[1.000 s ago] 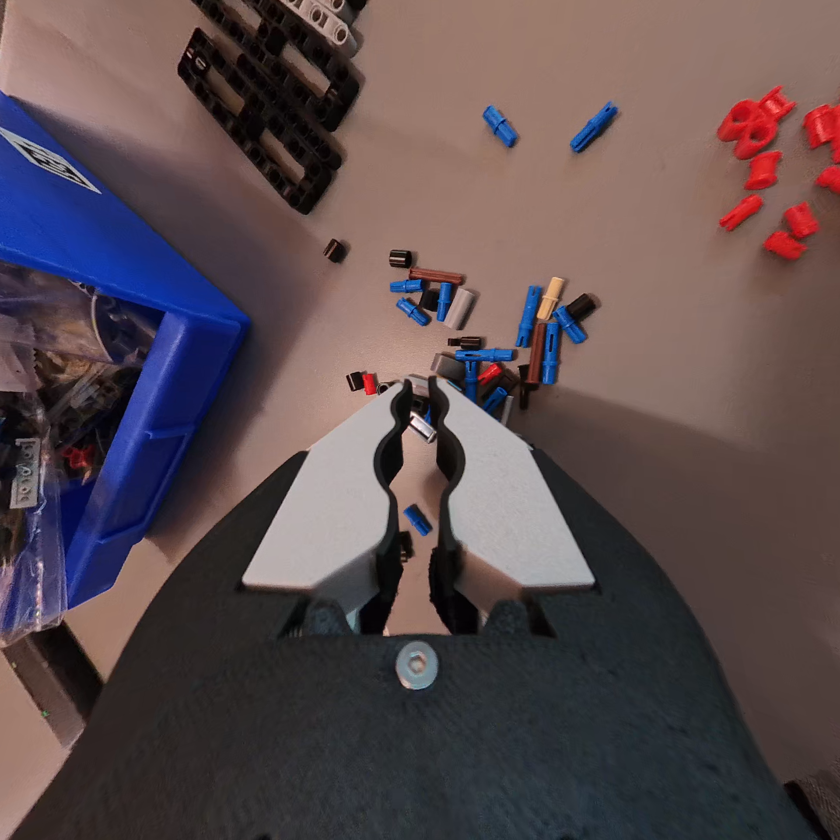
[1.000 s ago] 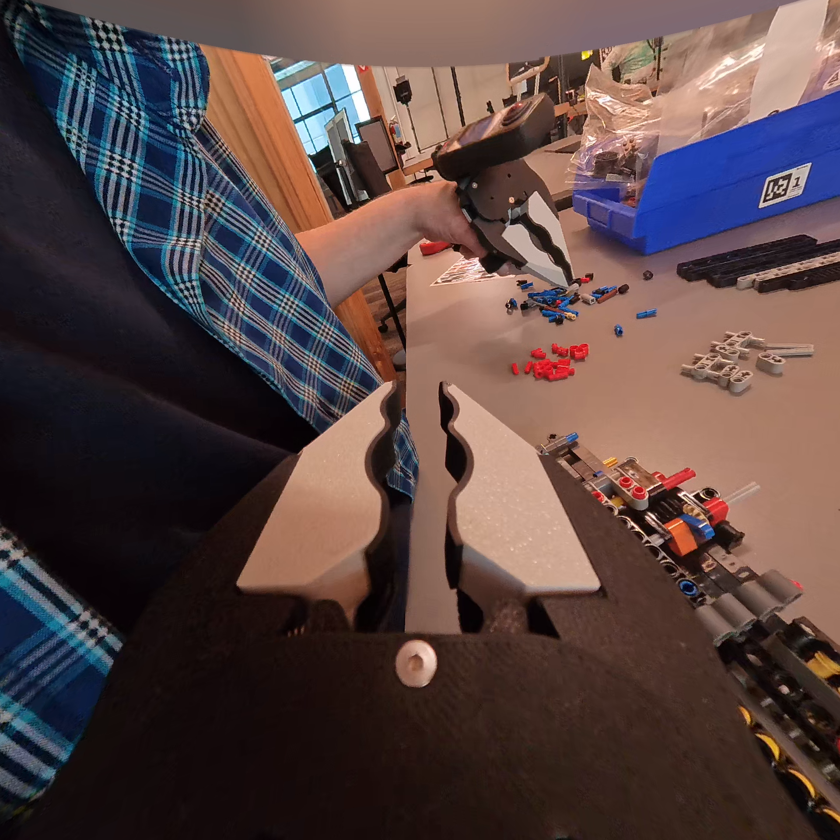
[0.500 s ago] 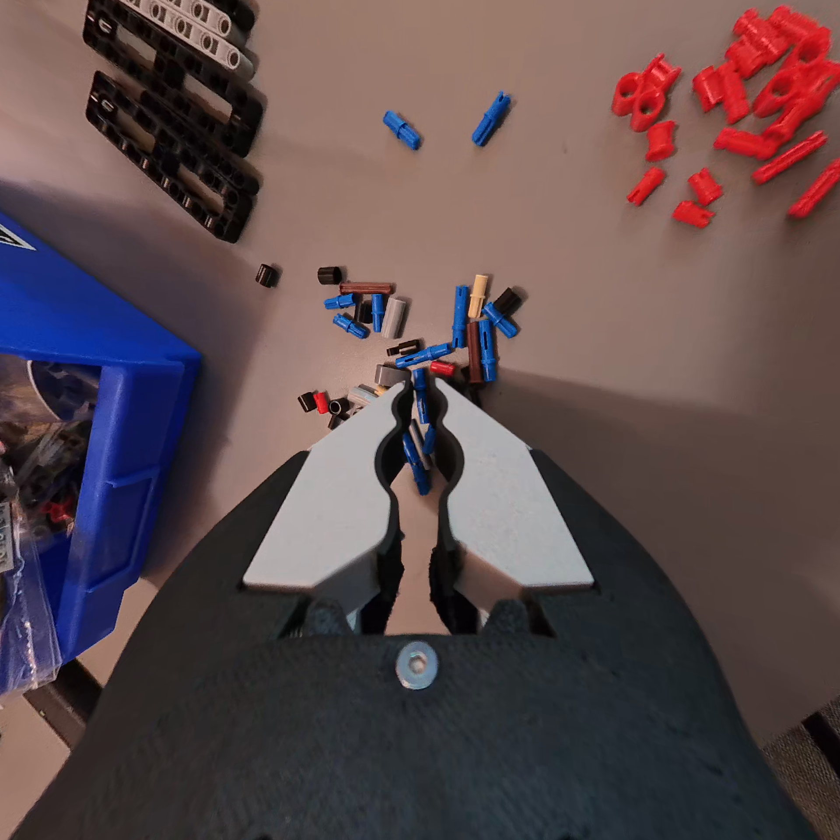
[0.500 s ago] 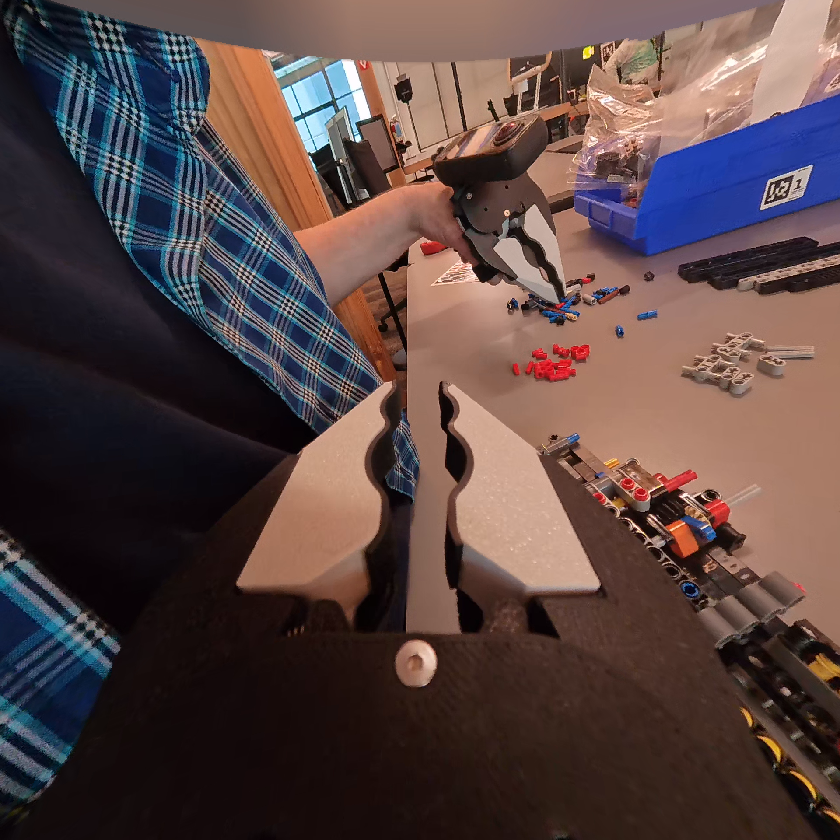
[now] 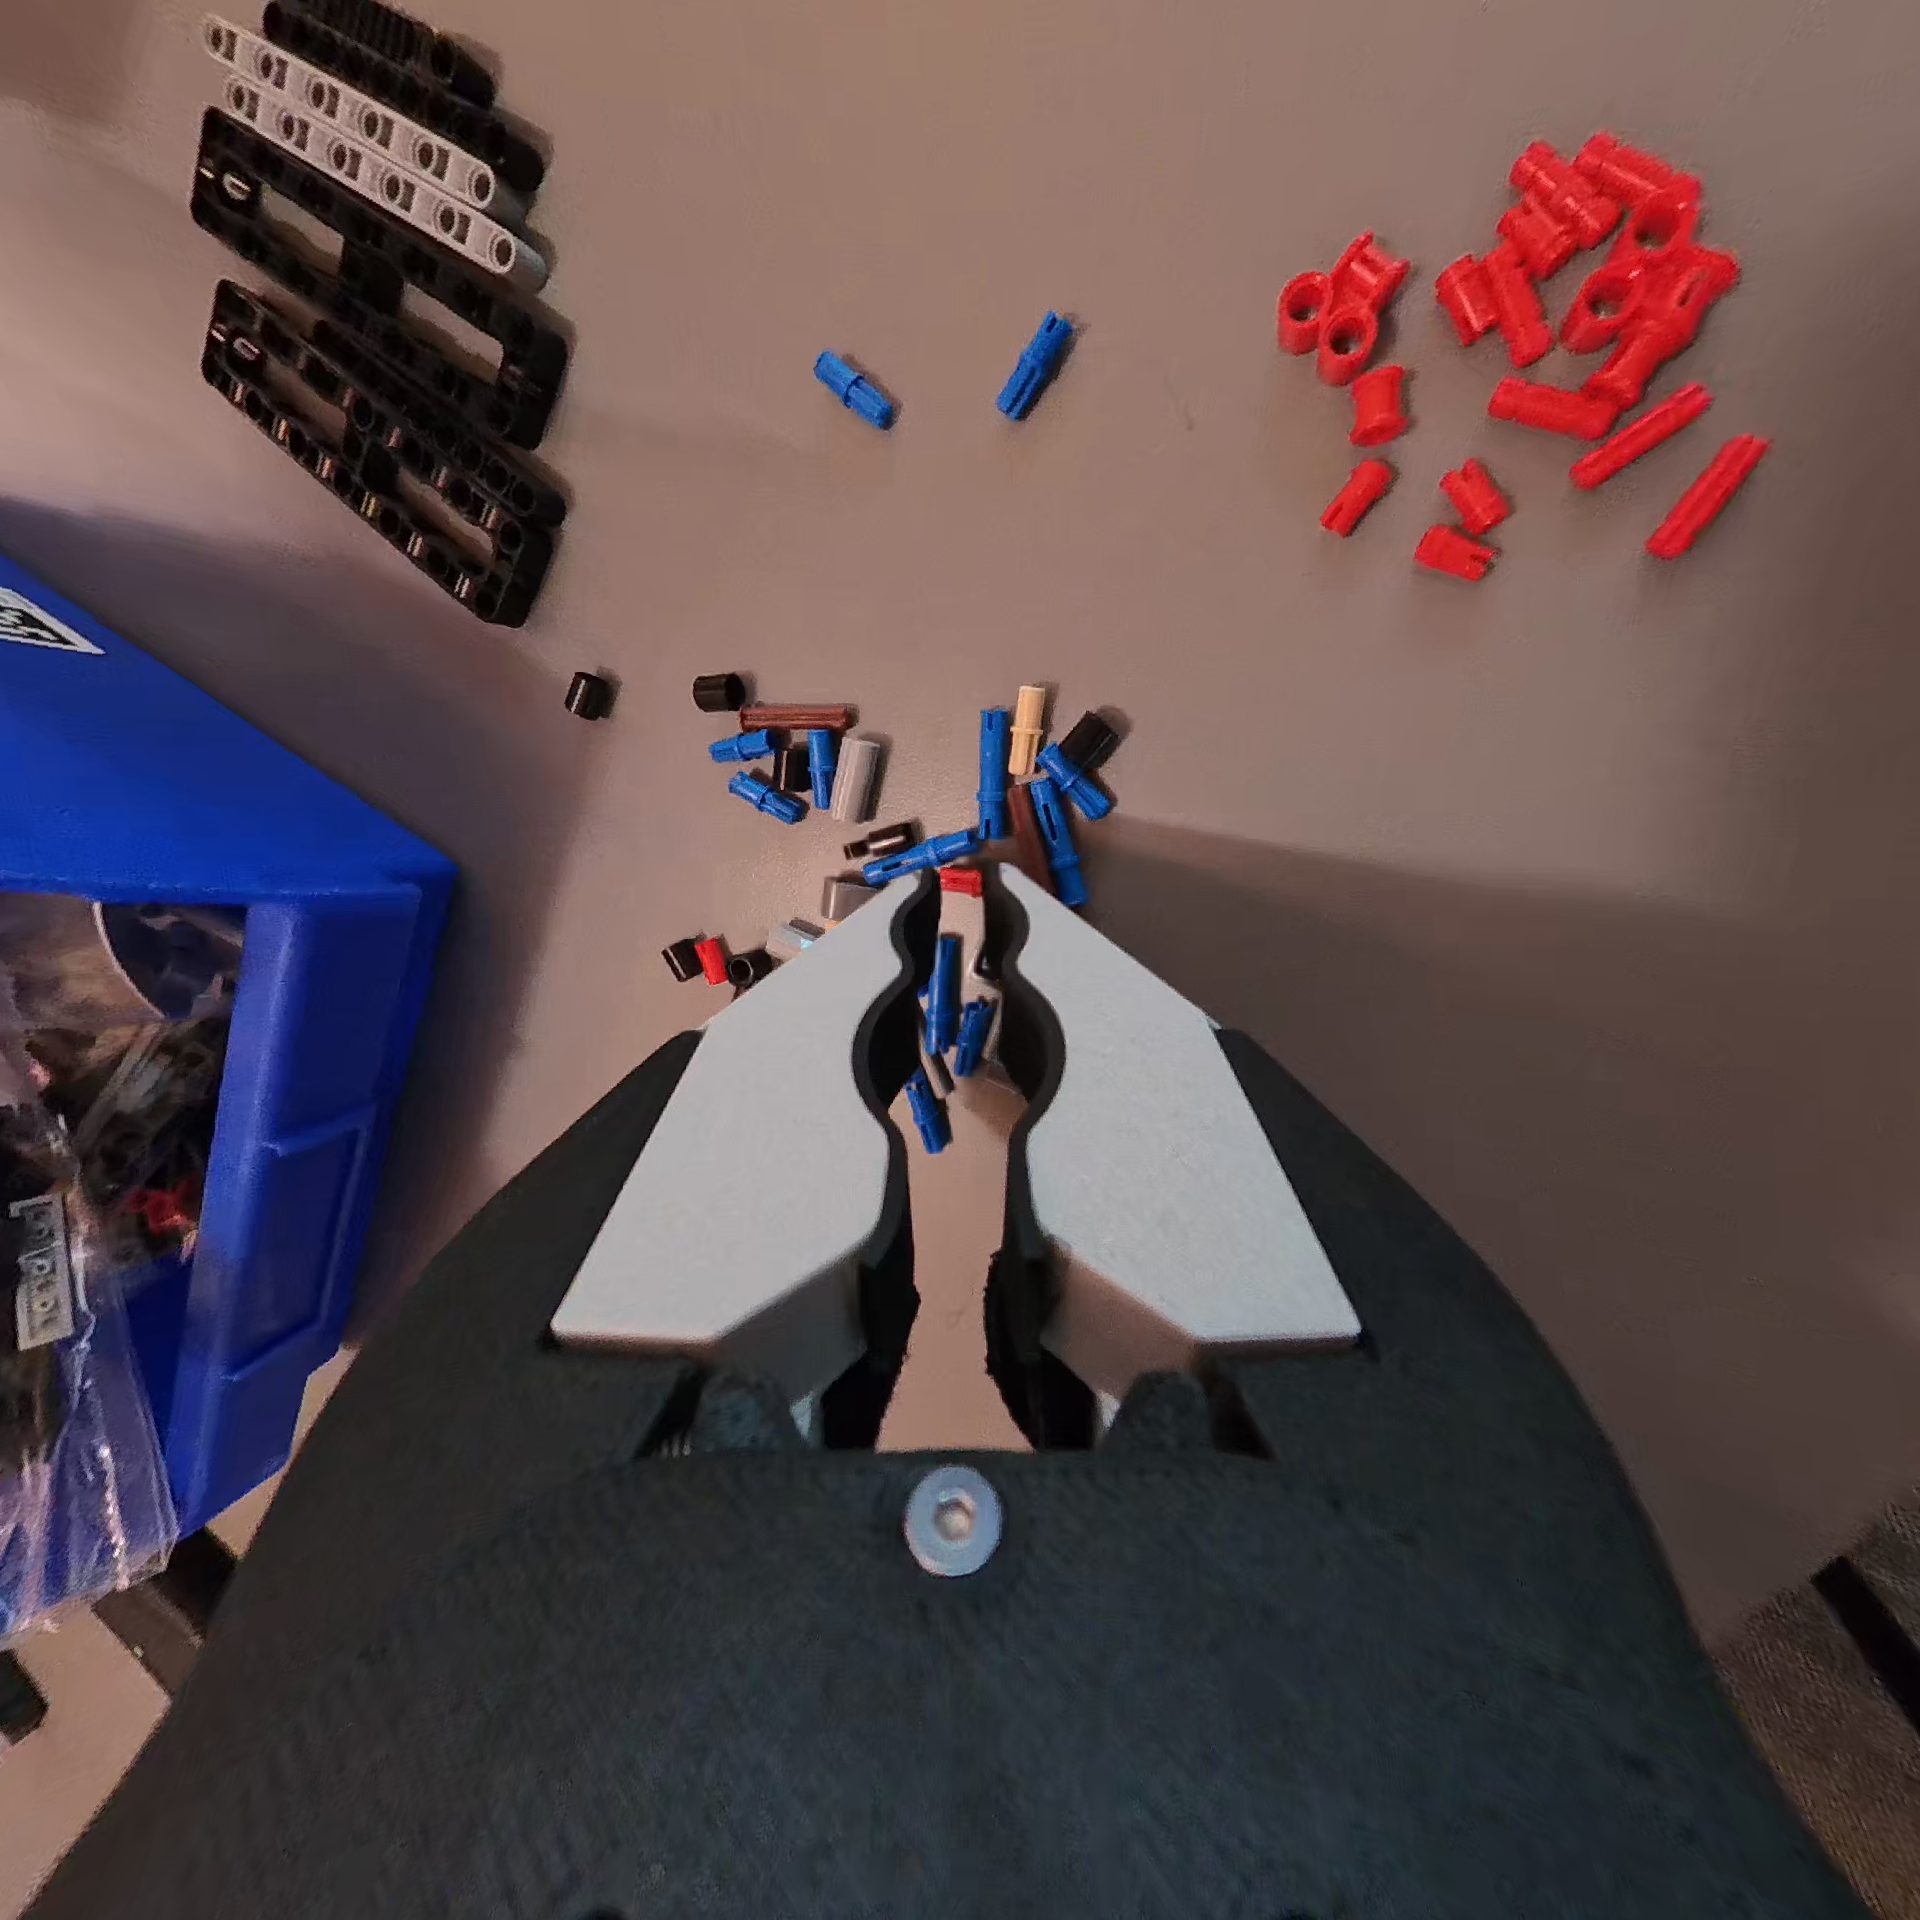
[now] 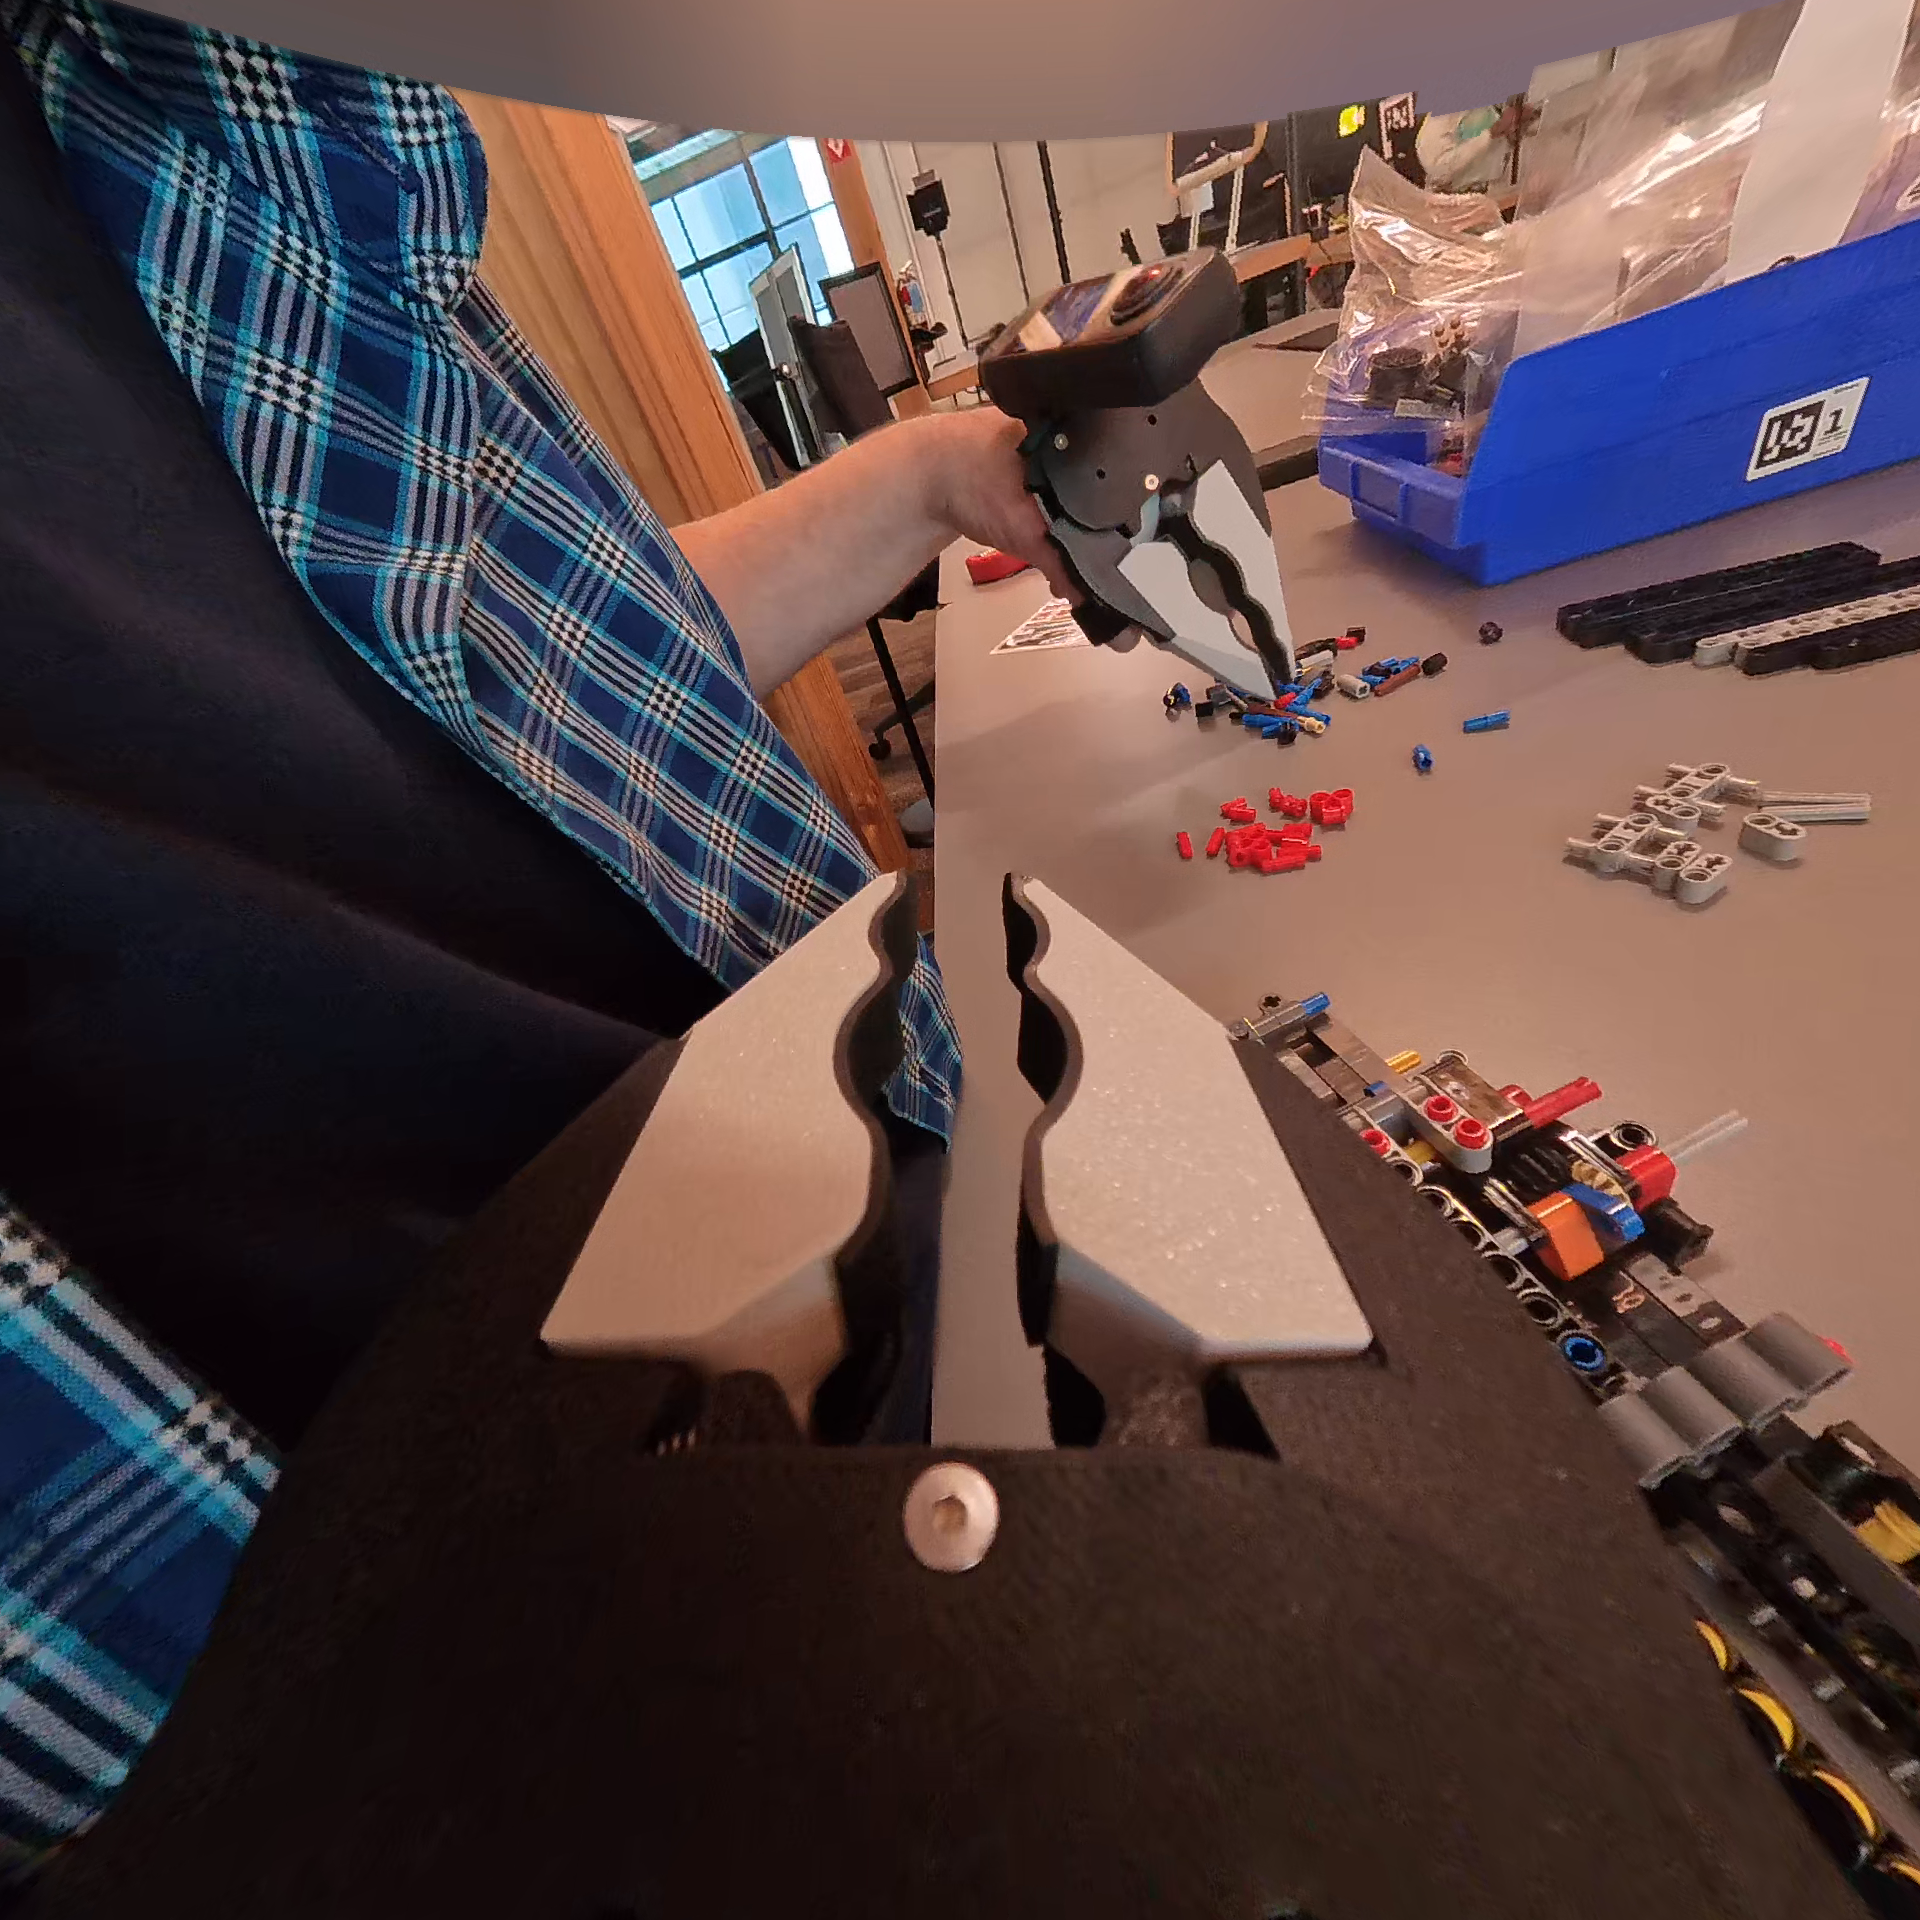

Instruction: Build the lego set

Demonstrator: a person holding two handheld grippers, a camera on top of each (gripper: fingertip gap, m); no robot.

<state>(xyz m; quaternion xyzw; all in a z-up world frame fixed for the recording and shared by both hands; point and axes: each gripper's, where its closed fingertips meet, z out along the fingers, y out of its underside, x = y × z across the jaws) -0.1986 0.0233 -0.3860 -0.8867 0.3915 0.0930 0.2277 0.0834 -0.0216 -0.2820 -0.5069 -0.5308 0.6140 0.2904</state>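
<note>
Nearer hand: left gripper [image 5: 961,883], tips down at the pile of small pins [image 5: 914,821]; the right gripper [image 6: 958,883] waits well apart at the table's near edge, beside the part-built model [image 6: 1538,1184].
Left fingers: slightly apart, clamped on nothing.
Right fingers: slightly apart, empty.
Target (a judgement): the short red pin [image 5: 960,882], lying in the gap right at the fingertips.
Long axis: crosswise to the fingers, roughly spanning tip to tip.
Below the gap: blue pins [image 5: 943,992] on the table [image 5: 1455,1039], lengthwise (not gripped).
Risk: closing could nudge neighbouring pins.
</note>
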